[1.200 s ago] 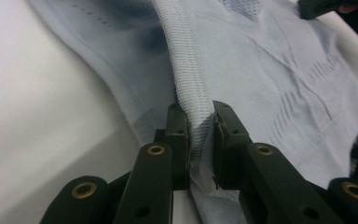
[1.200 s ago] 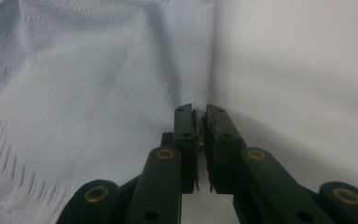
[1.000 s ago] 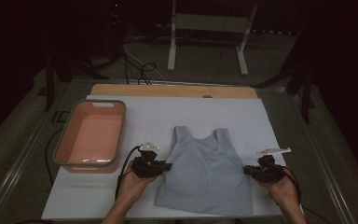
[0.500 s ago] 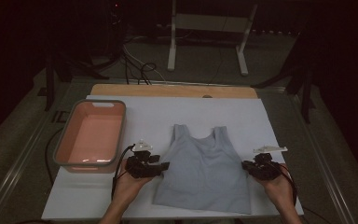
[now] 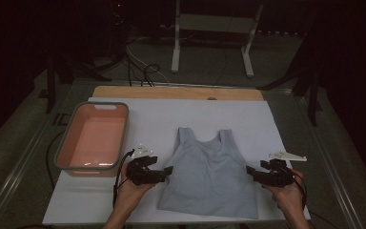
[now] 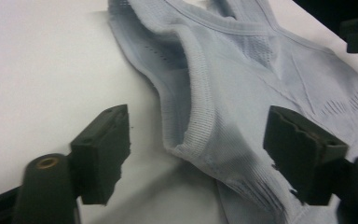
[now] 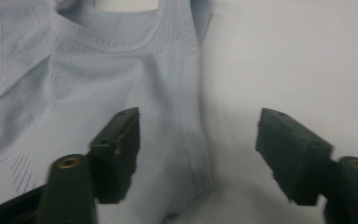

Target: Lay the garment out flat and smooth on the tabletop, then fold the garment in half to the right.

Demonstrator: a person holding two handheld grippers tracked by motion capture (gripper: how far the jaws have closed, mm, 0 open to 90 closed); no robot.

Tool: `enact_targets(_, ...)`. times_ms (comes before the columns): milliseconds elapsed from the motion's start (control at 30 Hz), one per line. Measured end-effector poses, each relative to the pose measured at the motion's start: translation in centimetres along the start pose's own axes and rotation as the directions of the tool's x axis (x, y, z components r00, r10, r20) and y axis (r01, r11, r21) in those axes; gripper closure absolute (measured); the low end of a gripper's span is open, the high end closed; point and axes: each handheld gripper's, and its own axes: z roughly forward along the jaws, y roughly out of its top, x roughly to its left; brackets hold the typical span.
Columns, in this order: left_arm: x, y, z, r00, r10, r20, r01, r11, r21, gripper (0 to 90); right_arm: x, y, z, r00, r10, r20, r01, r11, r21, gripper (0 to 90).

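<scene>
Left gripper point(image 5: 169, 170): jaws have just been opening and now stand released, straddling the armhole edge of the top point(image 5: 209, 174) without pressing it. Right gripper point(image 5: 249, 171): jaws likewise just opened, released, with the top's other side edge lying between them, untouched. The pale blue top lies flat, straps away from the person, on the white sheet point(image 5: 162, 117) between the two grippers; a pink tub point(image 5: 63, 149) sits to its left, apart.

High view looks down; gripper views close, perhaps sharing top point(image 5: 209, 174).
</scene>
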Motion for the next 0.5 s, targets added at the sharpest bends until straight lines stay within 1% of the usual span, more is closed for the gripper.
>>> enact_targets(33, 0.0, -0.1, 0.0, 1.0, -0.004, -0.003, 0.004, 1.0, 0.0, 21.5, 0.0, 0.0, 0.1, 1.0, -0.004, 0.007, 0.004, 1.0, -0.007, 24.5)
enact_targets(167, -0.1, -0.3, 0.1, 0.9998, -0.02, -0.01, 0.02, 0.9998, -0.003, 20.0, 0.2, -0.1, 0.1, 0.9996, -0.021, 0.016, 0.022, 1.0, -0.021, 19.6)
enact_targets(267, -0.1, -0.5, 0.0, 0.999, -0.041, -0.019, 0.041, 0.9991, 0.005, 21.8, 0.2, -0.1, 0.1, 0.9995, -0.027, 0.018, 0.027, 0.999, -0.022, 17.4)
enact_targets(333, 0.0, -0.7, -0.1, 0.9983, -0.055, -0.017, 0.055, 0.9985, 0.004, 22.9, 0.3, -0.1, 0.0, 0.9996, -0.024, 0.018, 0.024, 0.999, -0.033, 16.8)
enact_targets(433, -0.1, -1.0, -0.3, 0.998, -0.06, -0.018, 0.06, 0.9982, 0.004, 24.5, 0.3, -0.1, -0.1, 0.9995, -0.029, 0.008, 0.03, 0.999, -0.04, 15.3)
enact_targets(500, -0.2, -1.1, -0.4, 0.9979, -0.062, -0.016, 0.062, 0.9981, 0.002, 25.3, 0.4, -0.1, -0.2, 0.9994, -0.032, 0.009, 0.033, 0.998, -0.048, 15.3)
